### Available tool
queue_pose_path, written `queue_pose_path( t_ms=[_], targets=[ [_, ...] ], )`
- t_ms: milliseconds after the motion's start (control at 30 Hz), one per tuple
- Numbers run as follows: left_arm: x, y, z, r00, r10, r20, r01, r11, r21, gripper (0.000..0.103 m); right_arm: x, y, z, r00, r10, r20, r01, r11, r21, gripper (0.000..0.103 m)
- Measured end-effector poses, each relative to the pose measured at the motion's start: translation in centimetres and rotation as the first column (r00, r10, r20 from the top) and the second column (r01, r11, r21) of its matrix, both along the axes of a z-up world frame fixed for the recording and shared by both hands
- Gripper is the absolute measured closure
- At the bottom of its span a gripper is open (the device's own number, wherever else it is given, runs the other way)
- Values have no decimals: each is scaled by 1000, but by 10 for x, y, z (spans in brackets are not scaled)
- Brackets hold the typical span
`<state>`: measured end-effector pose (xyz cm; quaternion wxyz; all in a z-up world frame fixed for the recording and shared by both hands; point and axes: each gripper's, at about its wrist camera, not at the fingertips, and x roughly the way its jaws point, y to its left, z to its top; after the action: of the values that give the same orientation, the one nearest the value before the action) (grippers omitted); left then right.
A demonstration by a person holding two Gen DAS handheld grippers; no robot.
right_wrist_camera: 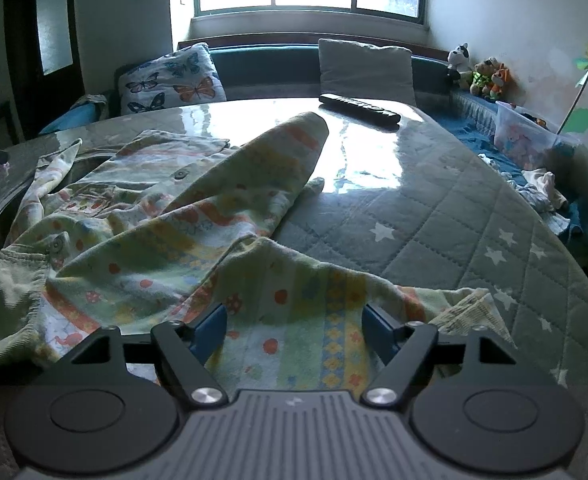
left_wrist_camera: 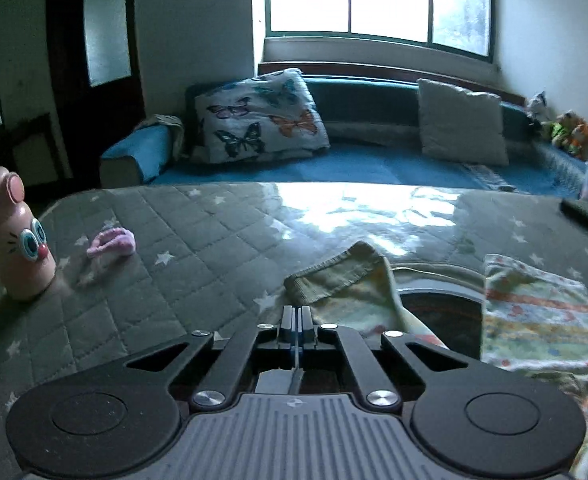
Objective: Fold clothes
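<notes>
Garment [right_wrist_camera: 198, 216]: small printed cotton top w/ snap buttons, lying rumpled on the quilted star table cover [right_wrist_camera: 445, 216], partly draped over a round dark opening in the table at its left. One sleeve [right_wrist_camera: 290, 148] sticks out toward the window. Looks light, soft, floppy, not slippery; prob. stretches and bunches if dragged, won't hold a crease alone. Best holds imo: hem corners, cuff [left_wrist_camera: 333, 276], shoulder seams, not mid-panel.

Right gripper [right_wrist_camera: 294, 332]: jaws apart, hem fabric lying between them, pads not pressing. Left gripper [left_wrist_camera: 297, 320]: jaws together, nothing visibly pinched; cuff sits just beyond the tips.

Remote [right_wrist_camera: 359, 109] beyond the sleeve, bunny figure [left_wrist_camera: 16, 236] and pink sock [left_wrist_camera: 112, 242] well off left.
</notes>
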<state>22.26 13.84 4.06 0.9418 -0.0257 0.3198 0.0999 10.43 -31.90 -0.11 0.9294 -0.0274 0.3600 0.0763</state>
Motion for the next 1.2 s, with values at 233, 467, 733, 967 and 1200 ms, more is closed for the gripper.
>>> queue_pose_path(
  t_ms=[233,467,733,967,1200],
  targets=[
    [27,-27,-8,996,-80,-34,80,997,-20,98,-3,1,-1,1000,-5,-1,5,1000,1,23],
    [75,-58,-31,988,-135,-80,138,990,27,60,-1,-1,-1,1000,-2,-11,2,1000,1,19],
    [112,-58,-54,984,-134,-119,140,989,45,88,3,-1,-2,1000,1,-16,-1,1000,0,16],
    [85,-35,-43,995,-76,-66,79,996,46,101,4,-1,-3,1000,0,-9,0,1000,-2,15],
    [27,5,-15,999,33,24,-33,999,7,101,1,0,-2,1000,-7,-4,7,1000,-5,15]
  ],
)
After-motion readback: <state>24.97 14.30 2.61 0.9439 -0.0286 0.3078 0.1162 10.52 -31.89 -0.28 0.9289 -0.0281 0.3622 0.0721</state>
